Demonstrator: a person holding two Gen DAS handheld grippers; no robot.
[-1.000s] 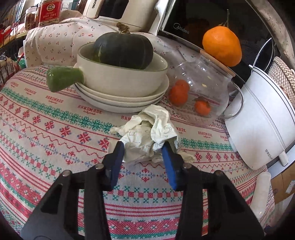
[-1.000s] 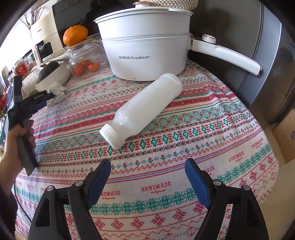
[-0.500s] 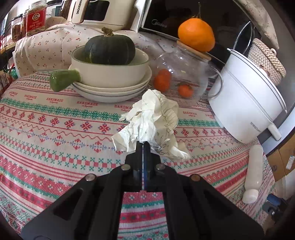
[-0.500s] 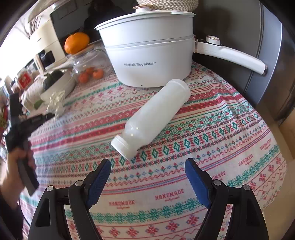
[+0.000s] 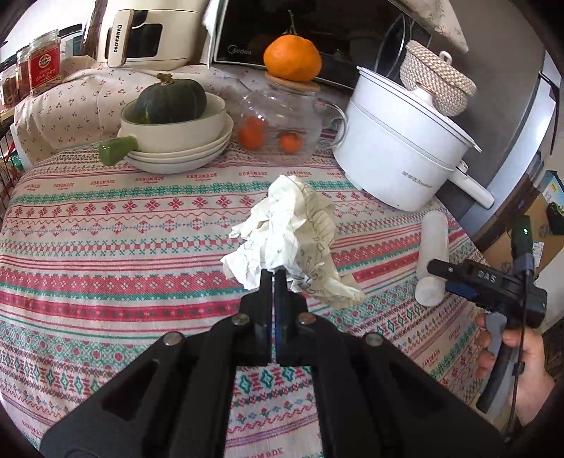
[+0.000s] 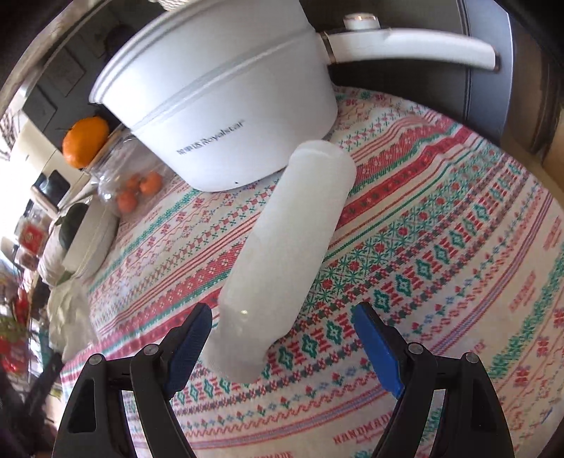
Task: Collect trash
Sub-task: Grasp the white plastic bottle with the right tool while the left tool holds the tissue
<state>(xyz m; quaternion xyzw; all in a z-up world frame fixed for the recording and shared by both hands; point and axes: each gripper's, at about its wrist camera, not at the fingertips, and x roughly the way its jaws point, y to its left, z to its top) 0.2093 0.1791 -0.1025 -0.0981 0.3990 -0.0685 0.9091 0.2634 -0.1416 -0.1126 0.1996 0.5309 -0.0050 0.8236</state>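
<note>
My left gripper (image 5: 273, 273) is shut on a crumpled white paper wad (image 5: 289, 236) and holds it above the patterned tablecloth (image 5: 105, 246). The wad also shows blurred at the left edge of the right wrist view (image 6: 68, 317). A white plastic bottle (image 6: 282, 253) lies on its side on the cloth, cap end toward me. My right gripper (image 6: 282, 338) is open, with its blue pads on either side of the bottle's cap end, not touching. The bottle (image 5: 433, 257) and the right gripper (image 5: 437, 269) also show in the left wrist view.
A white Royalstar pot (image 6: 225, 105) with a long handle stands just behind the bottle. A glass jar (image 5: 282, 130) of oranges, stacked bowls (image 5: 176, 141) holding a dark squash, and a microwave (image 5: 299, 31) line the back. The table edge is close on the right.
My left gripper closed on the paper wad and lifted it back from the bowls. My right gripper moved forward until its open fingers straddle the bottle's cap end.
</note>
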